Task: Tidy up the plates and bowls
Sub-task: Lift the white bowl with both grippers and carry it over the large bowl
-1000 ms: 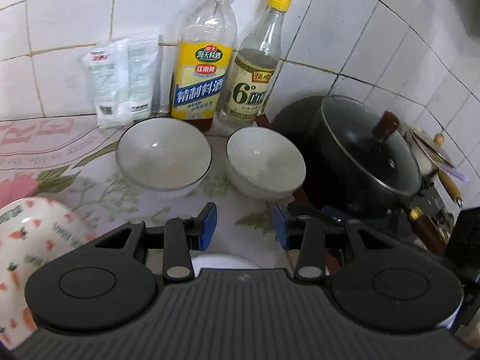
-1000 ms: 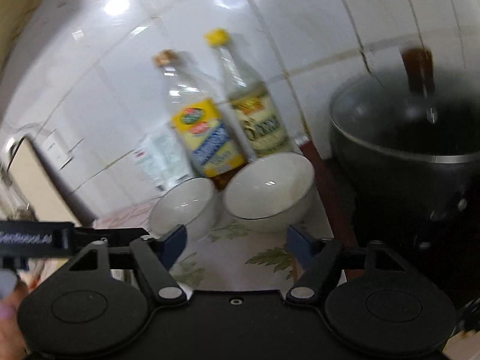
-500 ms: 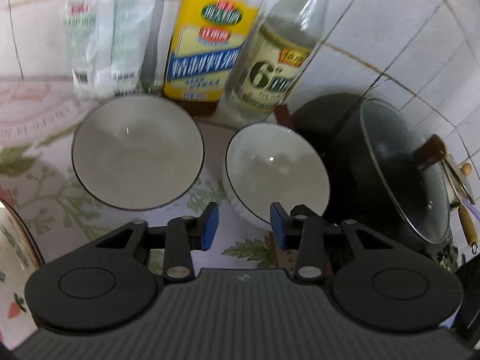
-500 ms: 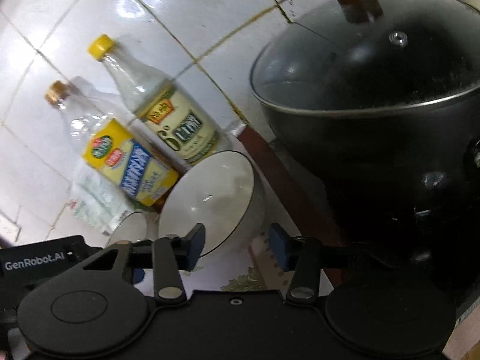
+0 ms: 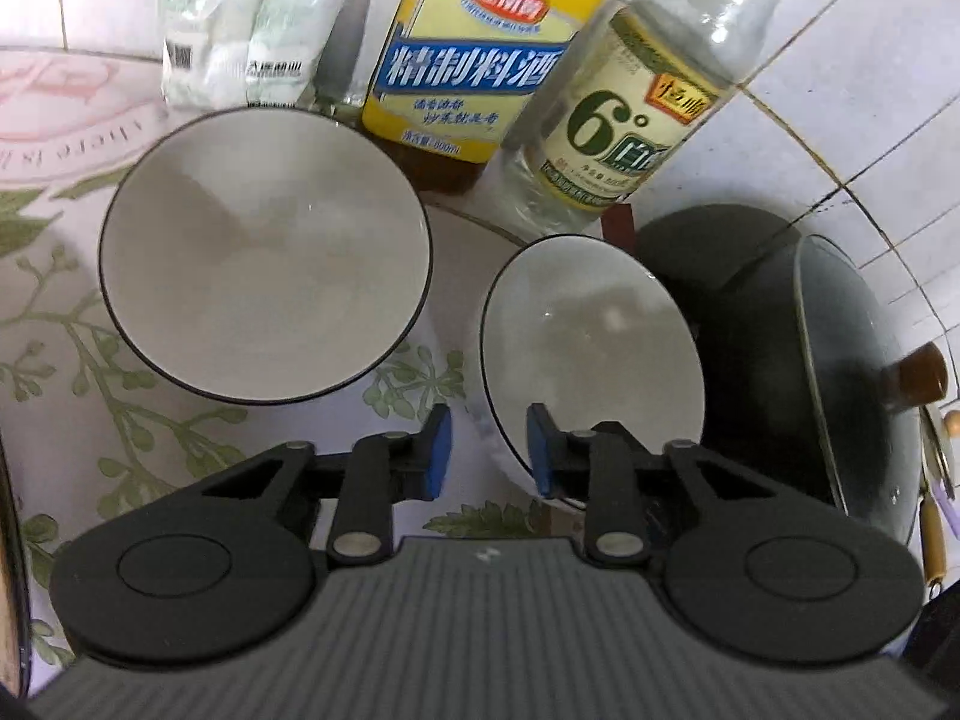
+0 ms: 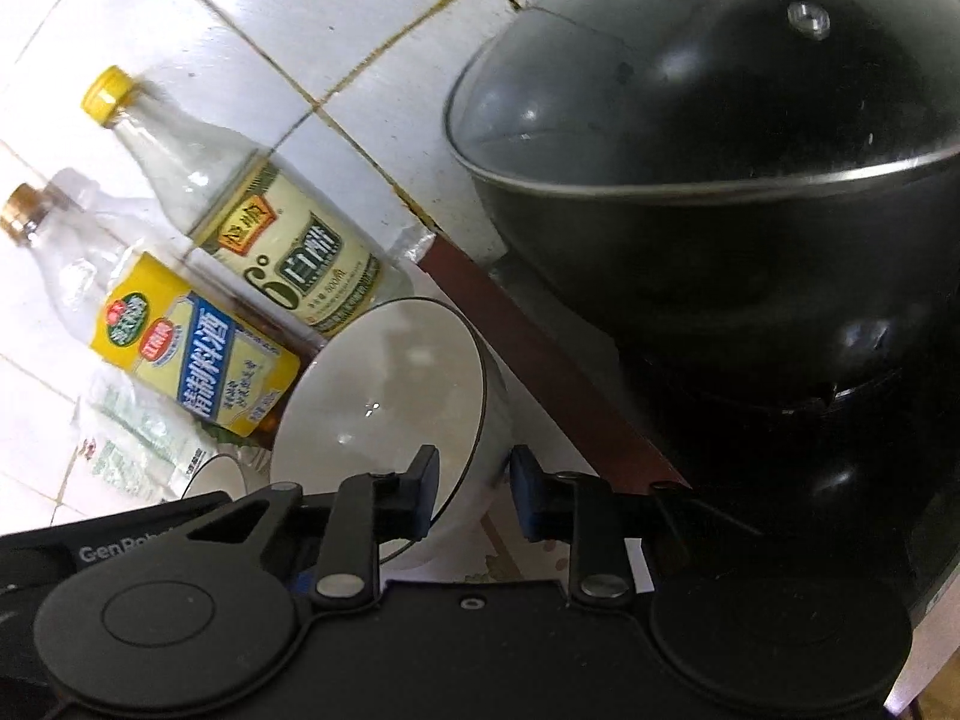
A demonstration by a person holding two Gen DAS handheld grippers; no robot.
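Observation:
Two white bowls with dark rims stand on a floral cloth. The larger bowl (image 5: 264,252) is on the left, the smaller bowl (image 5: 591,348) on the right, tilted. My left gripper (image 5: 487,456) is open, its jaws straddling the smaller bowl's near left rim, one finger inside. My right gripper (image 6: 474,492) is open and straddles the same smaller bowl's (image 6: 384,408) right rim, left finger inside, right finger outside. The larger bowl's edge (image 6: 213,474) peeks out behind the left gripper body (image 6: 120,534).
Two bottles, a yellow-labelled one (image 5: 474,54) and a vinegar one (image 5: 630,120), and a plastic packet (image 5: 240,30) stand against the tiled wall. A black lidded wok (image 5: 840,372) sits right of the bowls, also in the right wrist view (image 6: 750,192). A patterned plate's edge (image 5: 9,540) is far left.
Both grippers moved forward and closed in on the smaller bowl. Its rim now lies between each gripper's fingers, and it has tipped.

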